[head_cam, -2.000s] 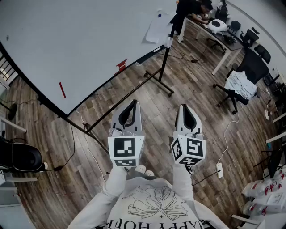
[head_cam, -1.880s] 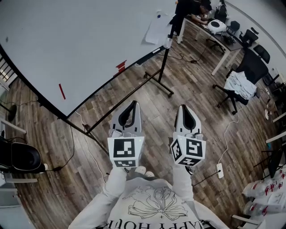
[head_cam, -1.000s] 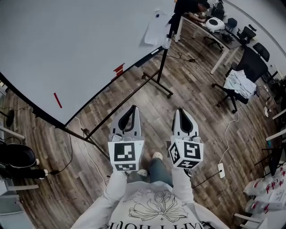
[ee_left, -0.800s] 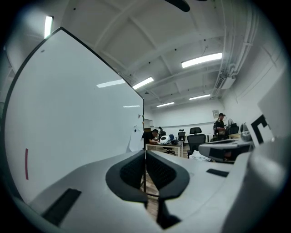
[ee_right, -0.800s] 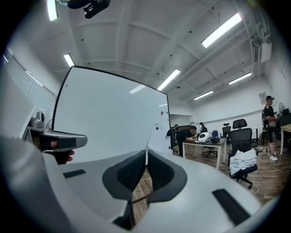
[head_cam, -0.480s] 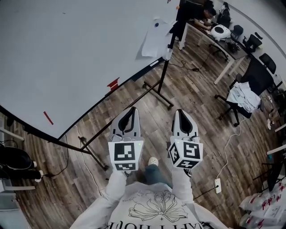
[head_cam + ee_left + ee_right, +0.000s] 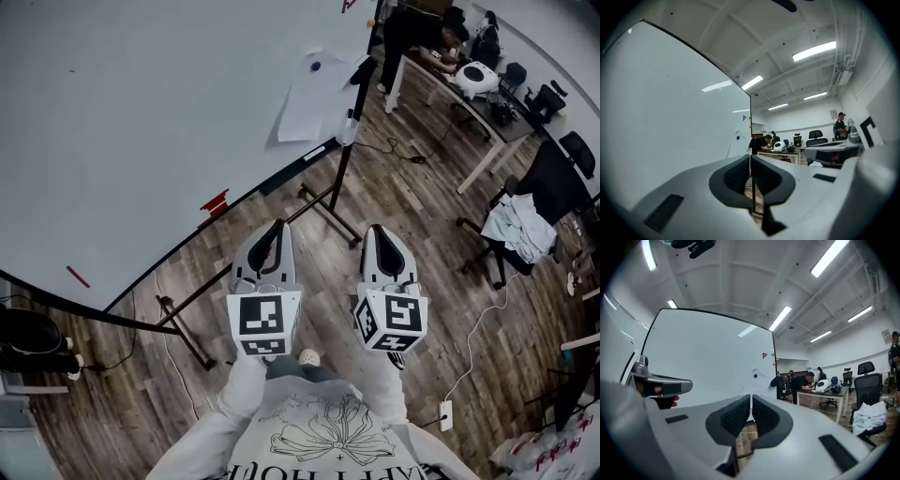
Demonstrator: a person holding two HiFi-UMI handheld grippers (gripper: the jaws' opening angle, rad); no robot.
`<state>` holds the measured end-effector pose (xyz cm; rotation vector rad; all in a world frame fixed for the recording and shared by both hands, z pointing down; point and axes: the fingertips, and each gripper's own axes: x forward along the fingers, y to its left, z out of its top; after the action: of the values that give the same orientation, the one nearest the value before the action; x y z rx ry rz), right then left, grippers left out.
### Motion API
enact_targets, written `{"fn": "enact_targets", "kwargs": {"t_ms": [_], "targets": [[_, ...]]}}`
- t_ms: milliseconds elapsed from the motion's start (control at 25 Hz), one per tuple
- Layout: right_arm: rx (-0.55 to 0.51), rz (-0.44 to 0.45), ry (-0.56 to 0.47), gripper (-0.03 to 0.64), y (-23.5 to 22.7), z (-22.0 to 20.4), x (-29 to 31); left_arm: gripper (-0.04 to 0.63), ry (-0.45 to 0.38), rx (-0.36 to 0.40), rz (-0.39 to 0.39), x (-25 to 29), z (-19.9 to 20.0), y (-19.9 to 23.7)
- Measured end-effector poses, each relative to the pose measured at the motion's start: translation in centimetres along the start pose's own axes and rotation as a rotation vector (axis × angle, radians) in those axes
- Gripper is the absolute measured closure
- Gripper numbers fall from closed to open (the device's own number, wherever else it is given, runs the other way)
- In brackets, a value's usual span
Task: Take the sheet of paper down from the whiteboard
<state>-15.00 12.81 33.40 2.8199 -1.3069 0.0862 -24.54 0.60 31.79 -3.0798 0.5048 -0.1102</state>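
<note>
Grey jaws on both tools are pressed together with nothing between them. The left gripper (image 7: pixel 274 228) and right gripper (image 7: pixel 378 231) ride level, side by side, above the wood floor (image 7: pixel 412 216).

Ahead, the stand's foot bar (image 7: pixel 328 200) crosses the way and could catch a foot. Farther off, the sheet of paper (image 7: pixel 307 94) hangs near the right end of the whiteboard (image 7: pixel 141 122), pinned by one blue magnet (image 7: pixel 316 66), with its edge curling away. Tugging it low would likely tear it or drop the magnet, and clenched jaws can only push the sheet.

No real container shows nearby. The board's ledge (image 7: pixel 281 178) bears a small red thing (image 7: pixel 215 202).
</note>
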Motion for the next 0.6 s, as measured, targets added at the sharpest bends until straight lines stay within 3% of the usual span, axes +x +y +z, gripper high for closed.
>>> {"fn": "enact_targets", "kwargs": {"t_ms": [600], "targets": [[0.019, 0.042, 0.021, 0.603, -6.3, -1.6, 11.0, 0.588, 0.033, 0.001, 0.060, 12.7, -1.1, 0.5]]}}
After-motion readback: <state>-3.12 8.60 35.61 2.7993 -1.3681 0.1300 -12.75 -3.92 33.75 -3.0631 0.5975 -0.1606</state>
